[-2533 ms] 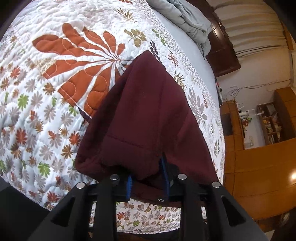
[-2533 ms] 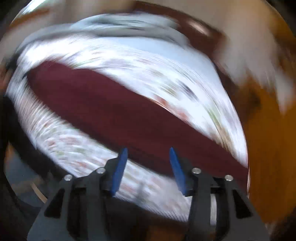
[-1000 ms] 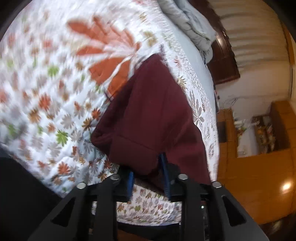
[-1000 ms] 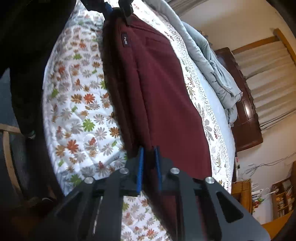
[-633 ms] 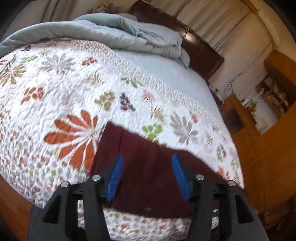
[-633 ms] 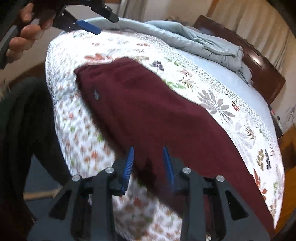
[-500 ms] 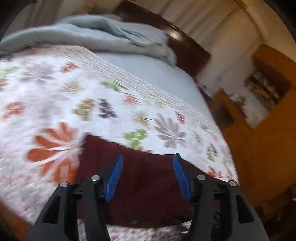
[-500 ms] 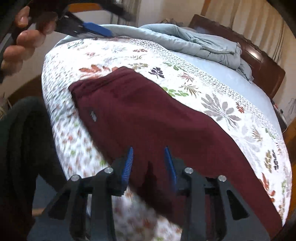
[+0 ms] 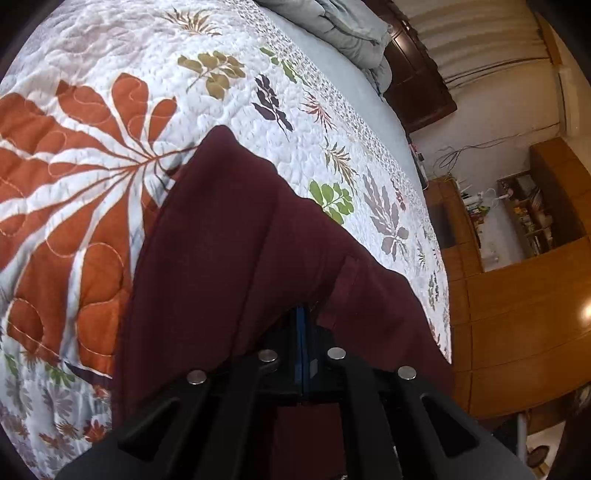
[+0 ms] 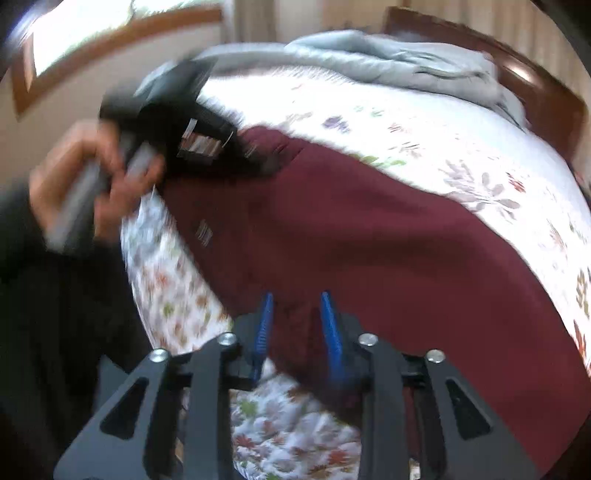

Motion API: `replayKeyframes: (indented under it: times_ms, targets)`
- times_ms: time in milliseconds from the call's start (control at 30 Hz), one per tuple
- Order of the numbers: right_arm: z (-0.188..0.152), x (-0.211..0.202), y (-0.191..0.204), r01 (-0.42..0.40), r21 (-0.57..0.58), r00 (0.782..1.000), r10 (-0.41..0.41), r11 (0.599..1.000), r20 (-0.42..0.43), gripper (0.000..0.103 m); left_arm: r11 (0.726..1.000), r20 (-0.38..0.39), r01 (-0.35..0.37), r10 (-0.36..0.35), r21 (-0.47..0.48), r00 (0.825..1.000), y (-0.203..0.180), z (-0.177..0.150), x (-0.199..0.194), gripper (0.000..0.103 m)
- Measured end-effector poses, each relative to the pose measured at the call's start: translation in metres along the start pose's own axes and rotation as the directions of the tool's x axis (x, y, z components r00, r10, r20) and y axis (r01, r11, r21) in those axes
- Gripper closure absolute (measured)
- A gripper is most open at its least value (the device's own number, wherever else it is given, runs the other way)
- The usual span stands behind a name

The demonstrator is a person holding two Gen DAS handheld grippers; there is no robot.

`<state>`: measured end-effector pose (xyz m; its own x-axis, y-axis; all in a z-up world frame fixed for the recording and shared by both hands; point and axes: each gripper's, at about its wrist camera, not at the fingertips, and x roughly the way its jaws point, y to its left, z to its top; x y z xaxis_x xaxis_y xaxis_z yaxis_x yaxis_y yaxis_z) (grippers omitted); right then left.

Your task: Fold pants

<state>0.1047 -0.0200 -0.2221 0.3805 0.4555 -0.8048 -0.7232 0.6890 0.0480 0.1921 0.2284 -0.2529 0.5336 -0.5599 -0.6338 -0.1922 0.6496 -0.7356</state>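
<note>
Fabric of the maroon pants (image 9: 236,236) is pinched in my left gripper (image 9: 301,332), jaws clamped tight at the waist end. My right gripper (image 10: 297,325) straddles the near edge farther along, blue pads (image 10: 328,325) parted, cloth between them but not squeezed. From my left gripper the pants run lengthwise across the floral quilt (image 9: 92,122), grey duvet (image 10: 388,62) beyond. A small label (image 10: 203,230) shows, unreadable.

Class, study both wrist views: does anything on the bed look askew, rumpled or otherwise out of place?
Only the grey duvet looks untidy, bunched in a rumpled heap by the headboard. The maroon pants lie fairly flat on the floral quilt, tented only where the left tongs pinch the fabric.
</note>
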Motion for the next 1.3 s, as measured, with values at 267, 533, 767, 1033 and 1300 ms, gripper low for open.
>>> replayKeyframes:
  times_ms: [267, 533, 767, 1033, 1300]
  targets:
    - [-0.036, 0.002, -0.114, -0.076, 0.491, 0.988, 0.131, 0.868, -0.079, 0.072, 1.000, 0.072, -0.011, 0.013, -0.028, 0.997, 0.010, -0.007, -0.002, 0.100]
    - [-0.122, -0.153, -0.226, -0.131, 0.736, 0.980, -0.024, 0.664, 0.195, 0.056, 0.983, 0.175, -0.066, 0.036, 0.173, 0.984, -0.061, -0.032, -0.050, 0.046]
    - [-0.264, -0.193, -0.323, -0.150, 0.919, 0.969, -0.128, 0.365, 0.210, 0.103, 0.943, 0.068, -0.210, 0.199, 0.258, 0.978, -0.062, -0.060, -0.010, 0.049]
    - [-0.342, -0.302, -0.363, -0.261, 0.932, 0.863, -0.373, 0.250, 0.342, 0.068, 0.933, 0.066, -0.235, 0.226, 0.272, 0.972, -0.056, -0.059, -0.001, 0.050]
    - [-0.421, -0.294, -0.387, -0.304, 0.947, 0.880, -0.349, 0.106, 0.321, 0.103, 0.983, 0.073, -0.119, 0.109, 0.143, 0.991, -0.040, -0.046, -0.007, 0.051]
